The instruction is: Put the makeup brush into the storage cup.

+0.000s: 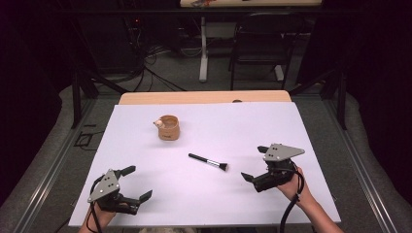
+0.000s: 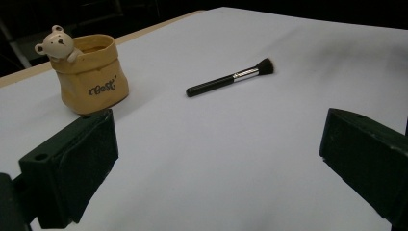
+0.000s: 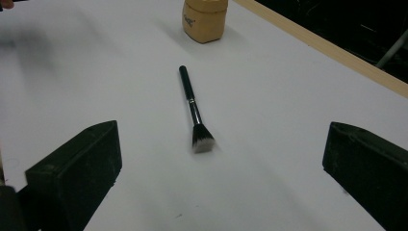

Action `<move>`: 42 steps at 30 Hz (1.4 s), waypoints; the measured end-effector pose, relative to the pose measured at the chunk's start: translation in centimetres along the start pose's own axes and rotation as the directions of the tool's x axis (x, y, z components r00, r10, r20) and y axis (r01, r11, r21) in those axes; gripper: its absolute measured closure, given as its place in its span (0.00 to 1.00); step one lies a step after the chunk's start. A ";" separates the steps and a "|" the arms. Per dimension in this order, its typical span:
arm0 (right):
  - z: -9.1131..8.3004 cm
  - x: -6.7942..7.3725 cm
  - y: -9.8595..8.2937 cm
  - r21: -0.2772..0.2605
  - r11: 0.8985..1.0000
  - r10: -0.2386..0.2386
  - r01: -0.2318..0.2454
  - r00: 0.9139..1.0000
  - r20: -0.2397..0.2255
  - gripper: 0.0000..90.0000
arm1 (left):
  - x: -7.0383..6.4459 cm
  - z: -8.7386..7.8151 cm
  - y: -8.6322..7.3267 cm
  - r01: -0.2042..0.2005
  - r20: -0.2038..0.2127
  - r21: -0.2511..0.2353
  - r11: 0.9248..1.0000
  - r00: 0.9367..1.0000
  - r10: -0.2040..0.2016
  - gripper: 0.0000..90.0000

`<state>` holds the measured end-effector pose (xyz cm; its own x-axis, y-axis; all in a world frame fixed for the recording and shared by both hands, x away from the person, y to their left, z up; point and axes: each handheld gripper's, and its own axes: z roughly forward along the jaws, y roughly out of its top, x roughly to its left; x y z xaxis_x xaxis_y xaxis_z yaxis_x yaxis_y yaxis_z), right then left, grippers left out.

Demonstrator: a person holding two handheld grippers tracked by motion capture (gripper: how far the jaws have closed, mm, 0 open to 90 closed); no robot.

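Slim black makeup brush [image 1: 209, 161] with flared bristles lies before right gripper [image 1: 255, 163]

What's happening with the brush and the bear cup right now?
Both grippers, left and right, open, holding nothing. Makeup brush flat on white sheet, untouched. Bear cup upright beyond it. Nothing between.

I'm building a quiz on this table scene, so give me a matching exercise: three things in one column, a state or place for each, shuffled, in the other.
Things:
1. makeup brush
2. tan pot
3. right gripper

States:
A. upright, a small bear on its rim
B. open, held near the bristle end of the brush
C. lying flat on the white sheet

Pairs: 1-C, 2-A, 3-B
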<state>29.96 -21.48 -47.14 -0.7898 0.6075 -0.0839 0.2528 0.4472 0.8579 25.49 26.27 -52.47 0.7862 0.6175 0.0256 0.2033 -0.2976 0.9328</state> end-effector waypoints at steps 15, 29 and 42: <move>2.8 -0.5 1.9 0.053 0.999 -0.009 0.011 0.999 -0.049 0.00 | 0.0 0.1 0.0 -0.002 0.005 0.002 1.000 1.000 0.002 0.00; 5.5 -0.6 4.0 0.151 0.987 -0.037 0.050 0.995 -0.090 0.00 | 0.0 0.1 0.0 -0.005 0.008 0.005 1.000 1.000 0.005 0.00; 8.0 -0.9 6.0 0.201 0.978 -0.037 0.062 0.992 -0.124 0.00 | -0.1 0.1 0.0 -0.002 0.008 0.002 1.000 1.000 0.002 0.00</move>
<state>36.67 -14.11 -45.95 -0.8620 0.5041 -0.0524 0.3105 0.6069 0.7316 25.47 26.20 -52.51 0.7911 0.6112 0.0251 0.2024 -0.3003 0.9321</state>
